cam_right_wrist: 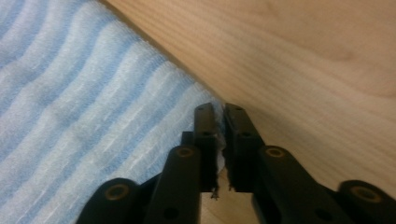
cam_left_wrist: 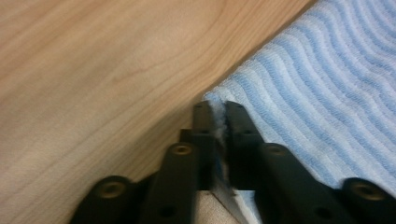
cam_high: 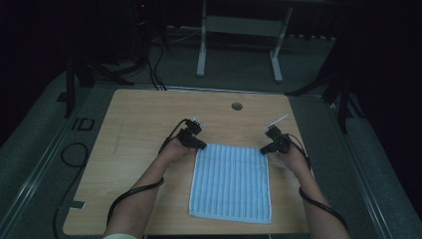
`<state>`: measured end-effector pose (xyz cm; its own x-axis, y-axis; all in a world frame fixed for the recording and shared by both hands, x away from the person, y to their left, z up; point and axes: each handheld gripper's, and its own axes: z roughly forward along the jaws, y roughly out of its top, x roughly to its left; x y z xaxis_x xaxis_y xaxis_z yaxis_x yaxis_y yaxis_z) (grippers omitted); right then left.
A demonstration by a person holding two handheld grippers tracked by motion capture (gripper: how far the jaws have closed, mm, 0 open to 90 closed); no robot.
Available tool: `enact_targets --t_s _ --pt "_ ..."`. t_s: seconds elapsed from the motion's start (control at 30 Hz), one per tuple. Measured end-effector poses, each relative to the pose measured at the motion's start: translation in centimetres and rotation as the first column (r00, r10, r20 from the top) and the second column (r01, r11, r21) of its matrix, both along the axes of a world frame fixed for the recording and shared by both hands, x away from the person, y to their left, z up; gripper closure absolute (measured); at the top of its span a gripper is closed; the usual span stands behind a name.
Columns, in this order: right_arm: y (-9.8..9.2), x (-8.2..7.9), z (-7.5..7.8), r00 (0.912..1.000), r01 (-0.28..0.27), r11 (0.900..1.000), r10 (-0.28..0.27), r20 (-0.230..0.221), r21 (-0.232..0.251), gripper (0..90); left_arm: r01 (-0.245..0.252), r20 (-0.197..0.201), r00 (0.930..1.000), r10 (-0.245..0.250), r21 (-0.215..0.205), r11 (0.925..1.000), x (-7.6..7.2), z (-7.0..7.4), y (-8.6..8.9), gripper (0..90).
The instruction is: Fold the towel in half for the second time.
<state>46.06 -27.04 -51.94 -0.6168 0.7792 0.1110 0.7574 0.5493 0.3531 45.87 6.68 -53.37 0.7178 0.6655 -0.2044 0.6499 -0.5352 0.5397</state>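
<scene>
Work in hand: you have a blue striped towel [cam_high: 231, 181] lying flat on the counter [cam_high: 134, 124], gripped at its two far corners.
Left tool [cam_high: 203, 145]: pinched tight on the towel's far left corner; in the left gripper view the cloth edge sits squeezed between the jaws [cam_left_wrist: 219, 122].
Right tool [cam_high: 263, 150]: clamped the same way on the far right corner, a thin fold of terry caught between the jaws [cam_right_wrist: 219, 122].
Where the towel lies: towards you from both tools, its long axis running from the held edge to the near counter edge.
Key relation: the free near edge is straight behind your grip points, square to the line between the tools.
Likely next move: lift both corners together and carry them towards you; keep the tools level and evenly spaced so the fold lands straight.
</scene>
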Motion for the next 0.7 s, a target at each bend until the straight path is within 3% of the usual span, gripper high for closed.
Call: enact_targets --t_s 0.23,0.43,0.6,0.7 --pt "0.1 0.1 1.8 0.9981 0.008 1.0 -0.009 0.061 0.022 86.3 0.025 0.07 0.9972 -0.025 0.005 0.9997 -0.9 2.5 0.7 86.9" --pt "0.4 -0.2 4.5 0.9913 -0.011 0.999 0.005 0.131 0.046 86.6 0.018 0.135 0.9907 -0.013 -0.032 0.9993 -2.1 5.2 2.0 86.7" --pt "1.1 -1.4 7.2 0.9762 -0.043 0.997 0.029 0.215 0.061 86.6 0.03 0.191 0.9815 -0.015 -0.075 0.9967 -3.9 7.8 3.0 86.5" --pt "1.3 -3.1 8.5 0.9628 -0.076 0.995 0.056 0.264 0.066 86.6 0.049 0.216 0.976 -0.029 -0.089 0.9949 -5.5 8.8 3.6 86.5"
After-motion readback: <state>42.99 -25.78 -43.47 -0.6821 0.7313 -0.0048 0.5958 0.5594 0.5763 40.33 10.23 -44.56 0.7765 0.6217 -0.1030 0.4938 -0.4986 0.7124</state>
